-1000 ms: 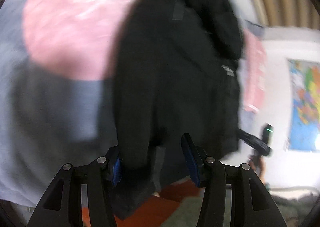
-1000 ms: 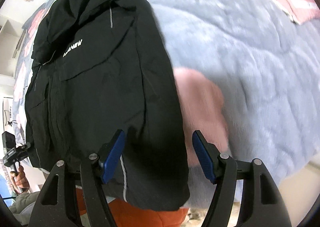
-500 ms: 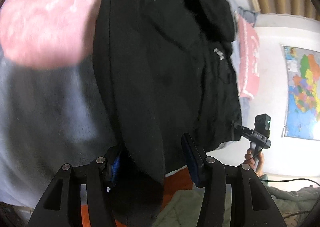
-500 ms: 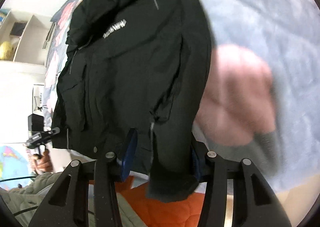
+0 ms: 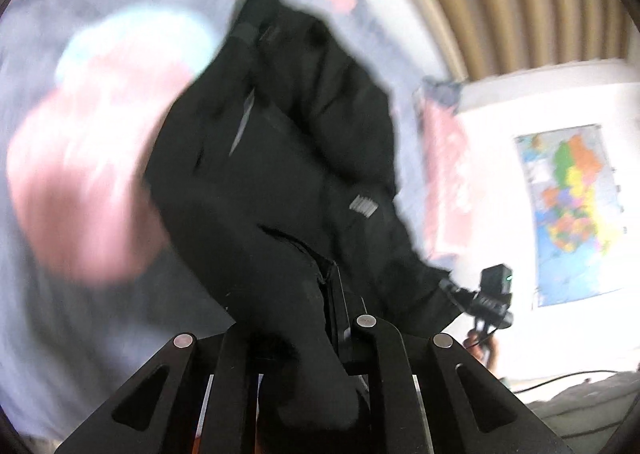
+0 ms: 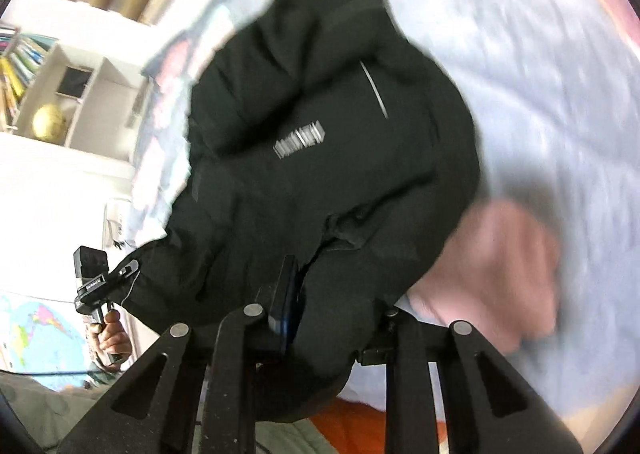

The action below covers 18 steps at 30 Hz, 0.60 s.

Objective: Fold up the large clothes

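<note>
The left gripper (image 5: 298,318) has its 2 fingers drawn close together on a thick fold of the black jacket (image 5: 280,190), and the cloth bulges out below the fingers toward the camera. The right gripper (image 6: 332,314) is likewise pinched on a bunched edge of the same jacket (image 6: 320,158); its blue-padded finger (image 6: 286,306) shows on 1 side of the fold, while the other finger is hidden under the fabric. From both grips the jacket stretches away over a pale blue-grey blanket (image 6: 540,114) with large pink patches (image 5: 80,194), though motion blur makes it hard to tell how much of the garment rests on the blanket. A white logo (image 6: 298,144) and a thin pale stripe (image 6: 374,90) show on the chest in the right wrist view, and the hood end lies farthest from the cameras. In the left wrist view the other gripper's camera unit (image 5: 494,290) appears at the jacket's lower corner, in front of a white wall with a coloured map (image 5: 572,214). In the right wrist view a hand (image 6: 110,338) holds the opposite gripper's handle, with a white shelf (image 6: 60,102) of books and a gold globe (image 6: 48,122) behind.
</note>
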{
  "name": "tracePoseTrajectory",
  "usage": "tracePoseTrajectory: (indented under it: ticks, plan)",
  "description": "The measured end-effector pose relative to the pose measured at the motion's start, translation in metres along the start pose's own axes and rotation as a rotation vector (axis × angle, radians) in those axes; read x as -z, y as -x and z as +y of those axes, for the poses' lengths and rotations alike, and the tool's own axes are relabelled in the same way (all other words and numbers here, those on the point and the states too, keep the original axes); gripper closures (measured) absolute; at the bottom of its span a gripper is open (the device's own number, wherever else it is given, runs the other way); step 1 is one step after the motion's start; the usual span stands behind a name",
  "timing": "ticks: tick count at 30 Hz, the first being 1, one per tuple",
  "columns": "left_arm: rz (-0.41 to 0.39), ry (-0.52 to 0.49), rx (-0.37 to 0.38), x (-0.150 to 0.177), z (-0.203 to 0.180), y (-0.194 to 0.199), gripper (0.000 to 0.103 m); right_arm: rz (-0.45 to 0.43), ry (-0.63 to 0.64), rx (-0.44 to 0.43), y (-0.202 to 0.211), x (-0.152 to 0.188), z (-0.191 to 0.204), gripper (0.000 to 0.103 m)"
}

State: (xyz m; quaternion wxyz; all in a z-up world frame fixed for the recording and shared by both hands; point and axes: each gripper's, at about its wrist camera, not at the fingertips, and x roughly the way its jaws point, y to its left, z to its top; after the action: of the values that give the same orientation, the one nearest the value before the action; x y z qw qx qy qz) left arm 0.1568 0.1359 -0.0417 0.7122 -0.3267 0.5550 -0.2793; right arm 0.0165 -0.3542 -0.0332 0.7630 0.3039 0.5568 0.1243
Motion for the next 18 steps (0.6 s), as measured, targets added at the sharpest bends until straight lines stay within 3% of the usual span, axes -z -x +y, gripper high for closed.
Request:
tracePoseTrajectory:
  ticks: [10, 15, 18]
  plan:
    - [-0.156, -0.086, 0.061, -0.134, -0.058, 0.035, 0.089, -0.161, 0.042, -0.053, 0.049, -0.141, 0.038, 0.076]
    - [-0.179, -0.062, 0.029, -0.22, -0.07, 0.003, 0.087, -0.168, 0.039, 0.026, 0.023, -0.238, 0.053, 0.076]
    - [-0.166, 0.047, 0.016, -0.272, -0.045, -0.037, 0.087, -0.13, -0.013, 0.056, -0.019, -0.29, 0.044, 0.076]
